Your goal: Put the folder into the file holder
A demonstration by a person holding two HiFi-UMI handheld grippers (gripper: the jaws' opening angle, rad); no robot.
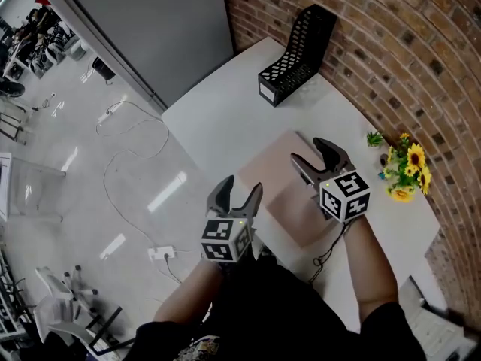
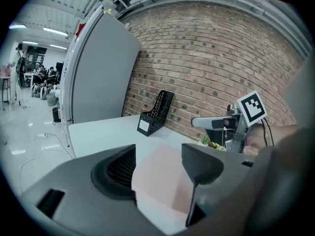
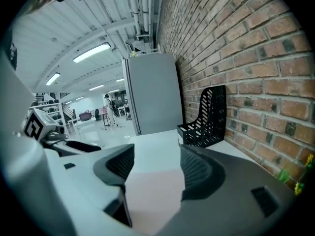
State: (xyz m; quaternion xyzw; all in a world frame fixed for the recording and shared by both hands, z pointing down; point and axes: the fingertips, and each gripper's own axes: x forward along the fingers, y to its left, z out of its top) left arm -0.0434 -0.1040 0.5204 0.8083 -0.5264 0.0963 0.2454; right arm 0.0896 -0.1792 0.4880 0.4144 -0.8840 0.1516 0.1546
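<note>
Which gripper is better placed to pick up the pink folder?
Probably right: the right gripper, open, hovers over the folder, nearer the file holder. The left gripper, also open, sits at its near edge.

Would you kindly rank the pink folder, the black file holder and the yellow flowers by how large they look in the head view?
1. pink folder, largest even though partly covered
2. black file holder, which sits farther from the camera
3. yellow flowers, clearly smallest
</note>
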